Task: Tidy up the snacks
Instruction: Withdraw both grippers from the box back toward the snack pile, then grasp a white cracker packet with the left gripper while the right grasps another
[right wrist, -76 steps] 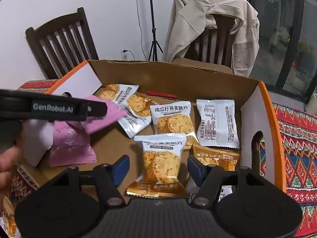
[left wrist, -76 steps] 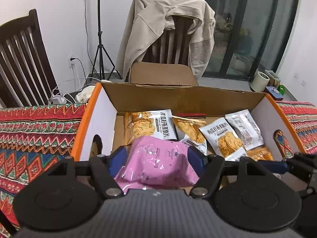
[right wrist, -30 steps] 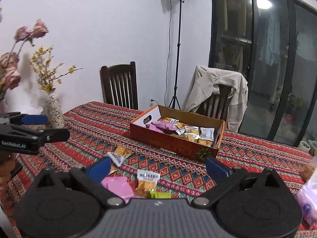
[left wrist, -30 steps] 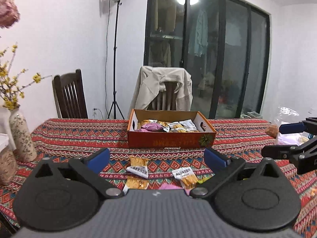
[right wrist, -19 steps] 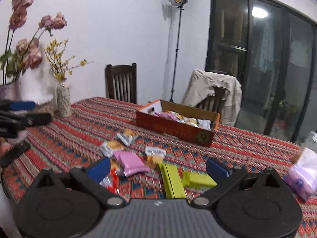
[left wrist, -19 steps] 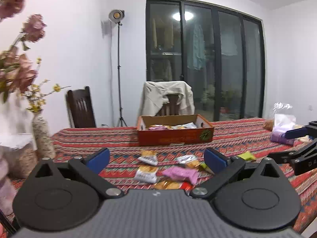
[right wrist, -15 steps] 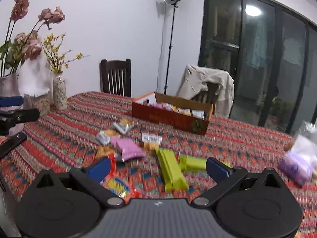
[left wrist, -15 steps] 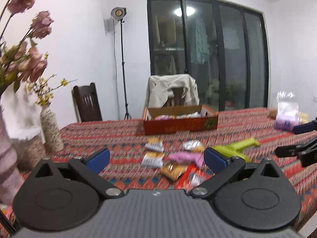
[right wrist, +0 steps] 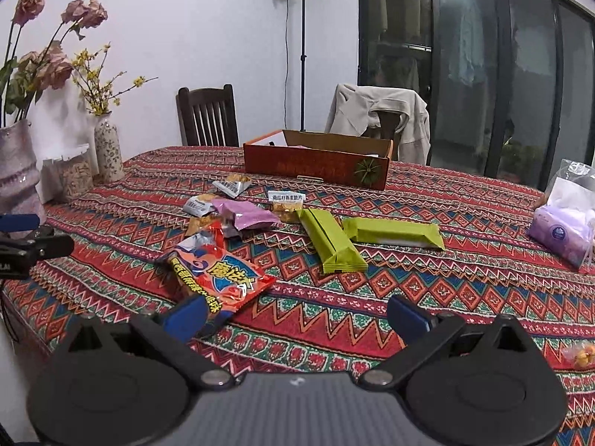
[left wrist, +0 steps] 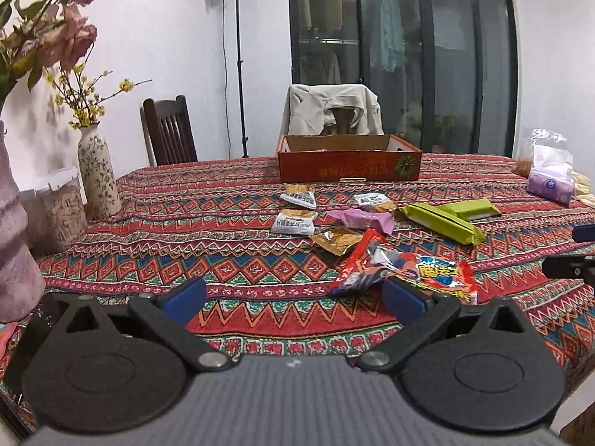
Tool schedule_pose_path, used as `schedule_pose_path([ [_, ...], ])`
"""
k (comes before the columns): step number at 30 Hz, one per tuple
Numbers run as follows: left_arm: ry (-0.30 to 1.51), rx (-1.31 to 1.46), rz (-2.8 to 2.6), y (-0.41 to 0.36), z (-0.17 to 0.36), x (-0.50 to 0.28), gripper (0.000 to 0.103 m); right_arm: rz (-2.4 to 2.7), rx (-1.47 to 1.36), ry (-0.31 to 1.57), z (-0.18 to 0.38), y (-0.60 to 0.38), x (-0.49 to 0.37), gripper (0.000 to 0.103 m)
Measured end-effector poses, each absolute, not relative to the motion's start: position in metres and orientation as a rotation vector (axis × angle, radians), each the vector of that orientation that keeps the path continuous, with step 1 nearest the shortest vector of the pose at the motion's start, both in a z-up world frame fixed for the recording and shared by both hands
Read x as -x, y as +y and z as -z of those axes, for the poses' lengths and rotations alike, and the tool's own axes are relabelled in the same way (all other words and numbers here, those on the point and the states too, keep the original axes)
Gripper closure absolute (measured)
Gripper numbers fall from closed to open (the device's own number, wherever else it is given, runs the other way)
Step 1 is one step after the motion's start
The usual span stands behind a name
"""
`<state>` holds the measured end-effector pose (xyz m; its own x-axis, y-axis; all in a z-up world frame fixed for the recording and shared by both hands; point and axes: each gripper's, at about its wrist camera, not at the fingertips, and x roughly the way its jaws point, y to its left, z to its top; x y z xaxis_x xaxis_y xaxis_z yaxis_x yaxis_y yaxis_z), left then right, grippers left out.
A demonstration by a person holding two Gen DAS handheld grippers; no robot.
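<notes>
An orange cardboard box [left wrist: 349, 167] [right wrist: 316, 165] stands at the far side of the patterned table. Loose snacks lie in front of it: small cracker packets [left wrist: 297, 196], a pink packet [left wrist: 360, 219] [right wrist: 247, 215], two green bars [left wrist: 442, 219] [right wrist: 333, 239] and red packets [left wrist: 409, 265] [right wrist: 219, 275]. My left gripper [left wrist: 293, 295] is open and empty near the table's front edge, with the red packets just ahead of it. My right gripper [right wrist: 295, 314] is open and empty, low over the front edge beside the red packet.
Vases with flowers [left wrist: 98, 174] [right wrist: 108, 150] and a jar [left wrist: 63, 212] stand at the left edge. A tissue bag [left wrist: 548, 174] [right wrist: 563, 219] sits at the right. Two chairs, one with a jacket [right wrist: 379, 115], stand behind the table.
Both grippers let go of their packets in the box, opened wide and pulled far back and down to the table's front edge. The loose snacks have come into view.
</notes>
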<state>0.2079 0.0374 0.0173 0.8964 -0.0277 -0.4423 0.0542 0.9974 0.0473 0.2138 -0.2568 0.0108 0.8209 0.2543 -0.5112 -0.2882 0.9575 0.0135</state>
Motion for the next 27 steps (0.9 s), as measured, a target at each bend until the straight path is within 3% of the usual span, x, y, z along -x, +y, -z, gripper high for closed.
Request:
schedule_pose_path([
  [27,0.570,-0.005,0.044,0.056,0.008,-0.374,0.000,-0.344,0.041,0.546,0.002,-0.207,-0.366,0.002],
])
